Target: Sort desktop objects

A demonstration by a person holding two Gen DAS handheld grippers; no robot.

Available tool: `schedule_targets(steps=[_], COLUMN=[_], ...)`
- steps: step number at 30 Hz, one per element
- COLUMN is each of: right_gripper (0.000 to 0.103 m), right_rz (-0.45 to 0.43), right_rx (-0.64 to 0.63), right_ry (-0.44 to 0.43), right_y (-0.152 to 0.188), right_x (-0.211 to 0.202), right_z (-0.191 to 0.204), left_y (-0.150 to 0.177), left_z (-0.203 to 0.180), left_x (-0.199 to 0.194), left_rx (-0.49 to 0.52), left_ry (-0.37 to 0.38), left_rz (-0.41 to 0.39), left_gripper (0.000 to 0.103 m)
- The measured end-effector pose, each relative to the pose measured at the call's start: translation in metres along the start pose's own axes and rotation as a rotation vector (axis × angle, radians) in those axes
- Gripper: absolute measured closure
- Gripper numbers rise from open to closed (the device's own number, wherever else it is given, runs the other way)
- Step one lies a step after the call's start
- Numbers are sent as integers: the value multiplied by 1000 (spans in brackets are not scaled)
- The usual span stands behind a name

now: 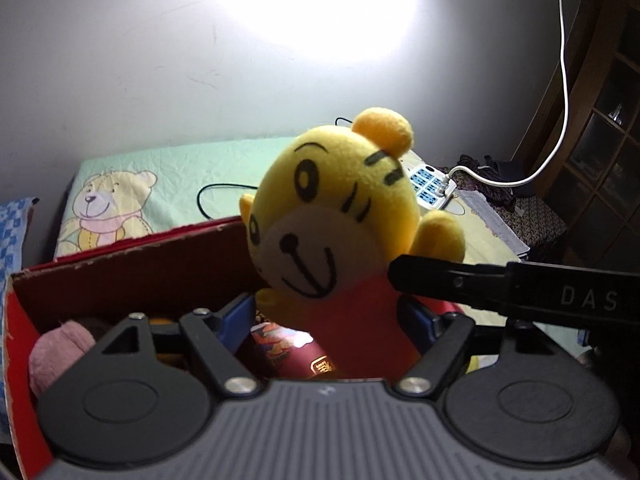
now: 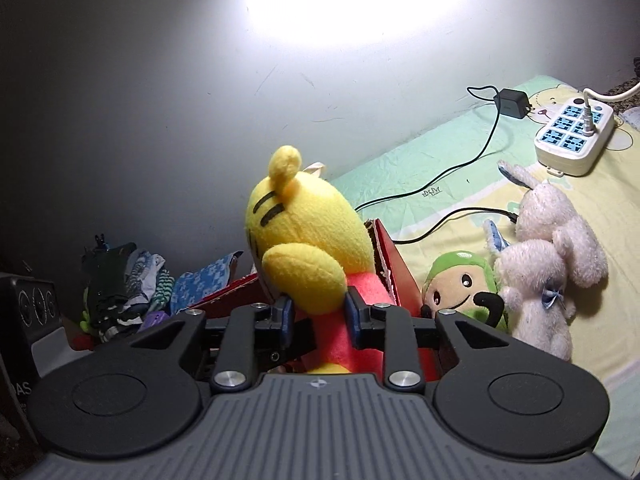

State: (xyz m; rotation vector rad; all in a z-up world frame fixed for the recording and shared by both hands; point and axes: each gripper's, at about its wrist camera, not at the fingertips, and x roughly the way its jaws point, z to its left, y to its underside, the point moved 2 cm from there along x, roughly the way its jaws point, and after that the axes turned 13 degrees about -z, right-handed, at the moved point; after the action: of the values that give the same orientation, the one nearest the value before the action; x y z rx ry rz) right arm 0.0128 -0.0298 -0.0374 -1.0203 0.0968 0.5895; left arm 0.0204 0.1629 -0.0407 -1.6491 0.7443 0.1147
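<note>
1. Nearest the right wrist camera is the right gripper. Its 2 blue pads are pressed into the red body of the yellow tiger toy, so this claw is clamped on the toy.
2. Nearest the left wrist camera is the left gripper. Its pads stand on either side of the same tiger toy at the red body. They look close against the cloth, but whether they squeeze it or only flank it I cannot tell.
3. The toy is upright and off the bedsheet, held over the open red box. In the left view its head fills the centre and leans toward 11 o'clock.
4. Inside the box, at 8 o'clock in the left view, lies a pink plush. A red printed packet sits under the tiger toy at 6 o'clock.
5. In the right view, a green-hooded doll rests just beside the box's outer wall at 3 o'clock. A white rabbit plush touches it further right, both on the sheet.
6. A power strip sits at 2 o'clock, well apart from the toys.
7. The step in hand looks like putting the tiger toy into the box. The next move likely calls for lowering it past the rim, then parting the pads so it drops beside the pink plush.
8. The doll and rabbit appear left to sort afterwards.
</note>
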Motion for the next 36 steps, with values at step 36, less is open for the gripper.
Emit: schedule_targets(steps=[36], right_gripper=[57], right_rz=[-24], right_rx=[-8], right_ry=[55], right_y=[-25], right_x=[-11], right_z=[8], left_y=[15], left_z=[22], left_x=[-17], left_rx=[-110], left_ry=[170], left_rz=[8], left_gripper=[19])
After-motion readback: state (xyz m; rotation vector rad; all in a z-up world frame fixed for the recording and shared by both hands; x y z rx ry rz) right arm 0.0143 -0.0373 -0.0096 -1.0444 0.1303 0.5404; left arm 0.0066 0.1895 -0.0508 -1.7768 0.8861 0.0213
